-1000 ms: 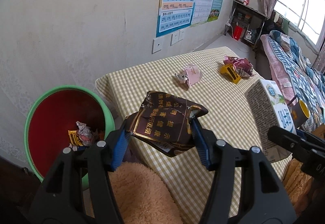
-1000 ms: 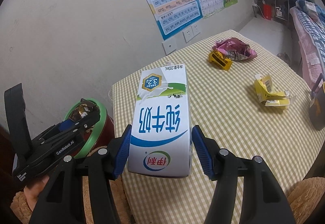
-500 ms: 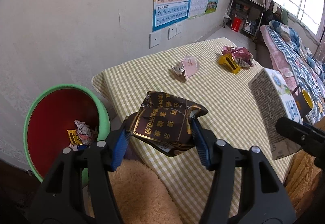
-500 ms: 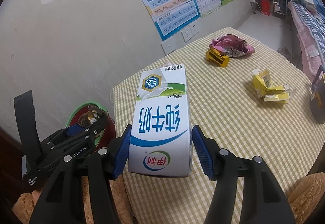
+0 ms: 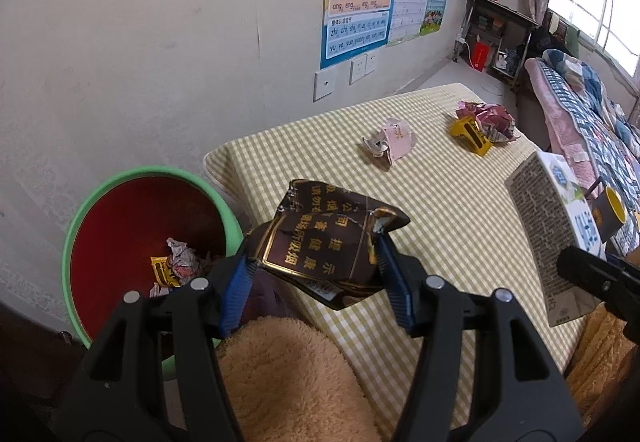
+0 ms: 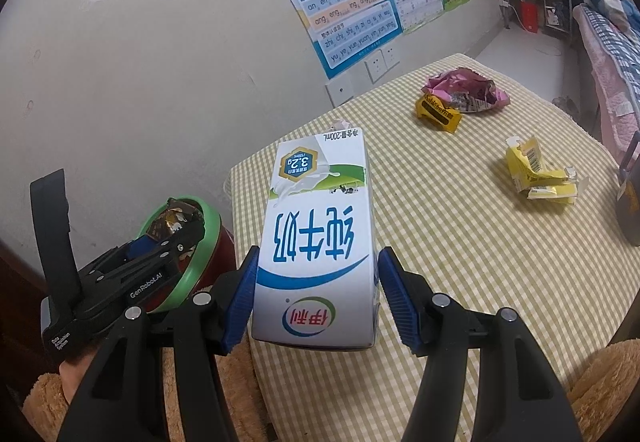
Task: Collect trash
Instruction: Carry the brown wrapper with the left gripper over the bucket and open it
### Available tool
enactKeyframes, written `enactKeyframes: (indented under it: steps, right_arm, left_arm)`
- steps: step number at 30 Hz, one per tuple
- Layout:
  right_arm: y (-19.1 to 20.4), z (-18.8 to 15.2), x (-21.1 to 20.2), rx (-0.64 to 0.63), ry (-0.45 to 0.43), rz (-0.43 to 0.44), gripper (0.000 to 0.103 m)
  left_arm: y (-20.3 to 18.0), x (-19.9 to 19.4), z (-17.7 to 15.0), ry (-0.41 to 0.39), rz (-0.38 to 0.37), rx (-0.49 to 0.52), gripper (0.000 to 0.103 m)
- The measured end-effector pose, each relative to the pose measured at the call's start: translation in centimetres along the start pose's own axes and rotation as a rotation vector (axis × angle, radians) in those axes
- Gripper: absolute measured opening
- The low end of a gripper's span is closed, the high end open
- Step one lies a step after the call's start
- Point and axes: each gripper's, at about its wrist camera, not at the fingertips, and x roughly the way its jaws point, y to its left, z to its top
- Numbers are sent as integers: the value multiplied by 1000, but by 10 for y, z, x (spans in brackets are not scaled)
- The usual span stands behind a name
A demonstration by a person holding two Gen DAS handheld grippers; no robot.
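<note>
Left gripper (image 5: 314,280): I have its blue pads clamped on a crumpled brown cigarette pack (image 5: 334,242), held in the air over the near table corner, just beside the bin.
Pack orientation: flattened and bent, its long axis running roughly across my fingers, gold lettering facing my camera upside down.
Right gripper (image 6: 316,300): I have it closed on a white milk carton (image 6: 320,238), pads pressed to its two narrow sides.
Carton orientation: long axis points forward, away from me along the fingers; the print reads upside down, so the top end is nearest the camera.
Bin (image 5: 80,217): green rim, red inside, on the floor left of the table, a few scraps at the bottom.
Table (image 5: 440,201): checked yellow cloth; a pink wrapper (image 5: 390,139), a yellow packet (image 5: 472,131) and a torn yellow box (image 6: 536,177) lie on it.
</note>
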Motion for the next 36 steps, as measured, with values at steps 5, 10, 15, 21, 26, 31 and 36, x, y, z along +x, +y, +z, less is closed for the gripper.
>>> enactKeyframes:
  steps: [5,10,15,21,26,31,36]
  right_arm:
    - [2,0,0,-6,-1,1,57]
    - [7,-2,3,-19,8,13,57]
    - [12,-4,7,-31,21,22,57]
    - [20,-6,10,-48,34,28,57]
    - [24,-7,12,-59,42,29,57]
    - [34,-7,15,-70,49,42,57]
    - [51,-7,19,-113,60,61,57]
  left_arm:
    - [2,-4,-1,-13,9,5,56]
    - [10,-5,0,-17,26,-8,56]
    - [17,-5,0,-14,39,-20,56]
    - [24,-1,-1,-5,44,-37,56]
    - [30,-1,-3,-7,47,-48,56]
    - [42,-3,-2,-14,70,-62,56]
    - [61,-3,-4,-16,107,-92,56]
